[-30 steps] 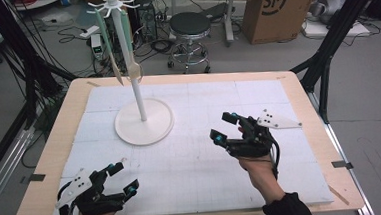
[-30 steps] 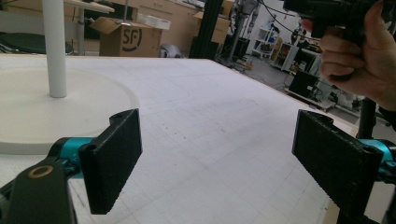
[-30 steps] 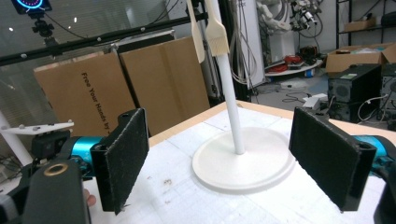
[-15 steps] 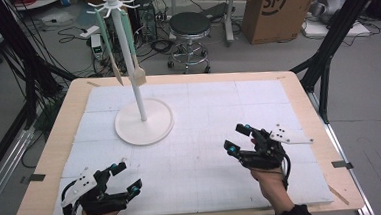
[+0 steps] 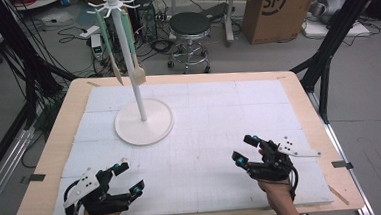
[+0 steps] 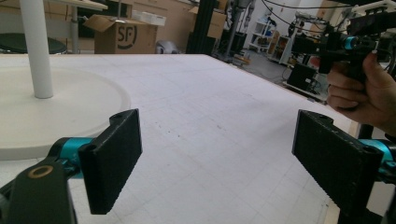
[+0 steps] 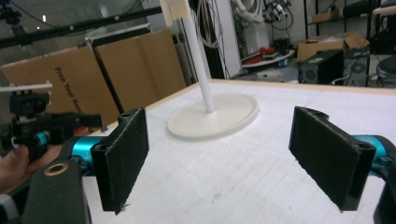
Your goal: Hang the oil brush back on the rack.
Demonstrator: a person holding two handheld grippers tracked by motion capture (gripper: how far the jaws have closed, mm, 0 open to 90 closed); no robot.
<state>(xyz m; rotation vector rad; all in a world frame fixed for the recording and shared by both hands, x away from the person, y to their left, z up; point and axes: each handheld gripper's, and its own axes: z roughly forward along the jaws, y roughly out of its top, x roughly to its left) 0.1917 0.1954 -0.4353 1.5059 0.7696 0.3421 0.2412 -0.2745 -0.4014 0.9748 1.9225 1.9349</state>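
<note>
Left gripper, lower left of the high view: jaws spread wide, nothing between them, low over the white mat. Right gripper, lower right: jaws likewise wide apart and empty, well apart from the left. White stand at upper left of the mat, well away from both grippers; two spatulas hang from its top hooks.

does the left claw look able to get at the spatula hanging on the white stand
Probably yes: the left claw is open, bare mat lies between it and the stand, and the spatula hangs free on the near side.
</note>
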